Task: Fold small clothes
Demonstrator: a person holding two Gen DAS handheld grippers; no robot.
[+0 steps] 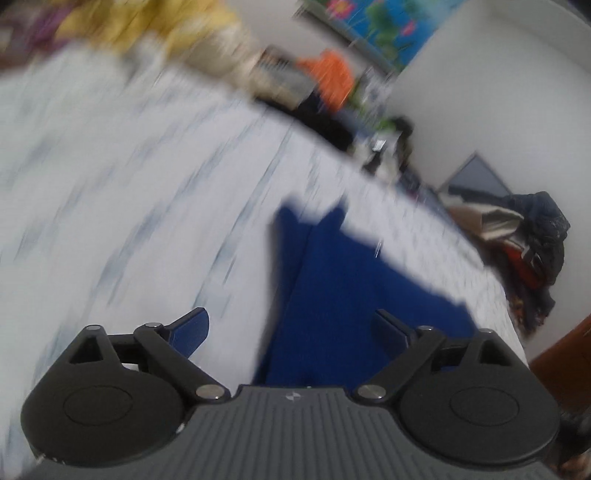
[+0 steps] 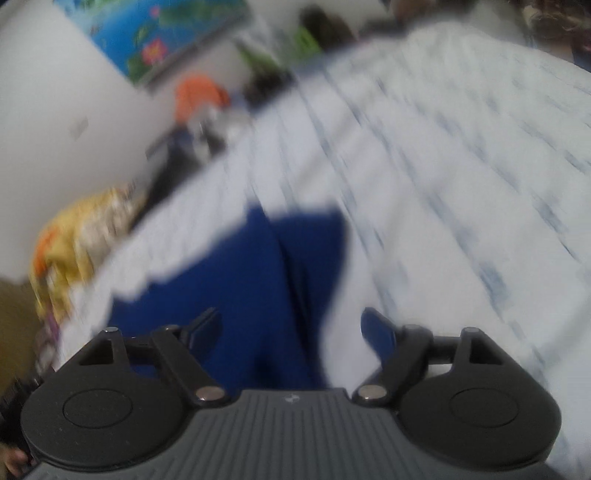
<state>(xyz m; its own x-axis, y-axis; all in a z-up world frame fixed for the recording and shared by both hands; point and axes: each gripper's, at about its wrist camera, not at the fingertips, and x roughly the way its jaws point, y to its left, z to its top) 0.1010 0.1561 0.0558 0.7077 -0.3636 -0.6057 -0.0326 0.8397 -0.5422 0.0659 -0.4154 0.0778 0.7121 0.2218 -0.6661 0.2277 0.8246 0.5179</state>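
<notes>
Right below both wrists, one blue garment [image 1: 332, 280] lies on the bed [image 1: 129, 166], and that's the only piece of clothing in play on the sheet. Left gripper [image 1: 291, 328] hangs over it with jaws spread wide, nothing between them; the cloth runs up past the right-hand finger, so most of it sits to that side of centre. Right gripper [image 2: 291, 328] is open too, empty, and here the blue garment [image 2: 251, 280] fills the left half of the gap. So the cloth lies between the two tools, long axis running away from the cameras toward its far edge. Neither looks clearly nearer; both hover close above the near end. My read: each would need to drop and close inward on a near corner. Both views are badly smeared, so seams and hems can't be made out. Farther off, beyond the bed's edge, cluttered piles and one colourful wall picture [image 1: 376, 26].
</notes>
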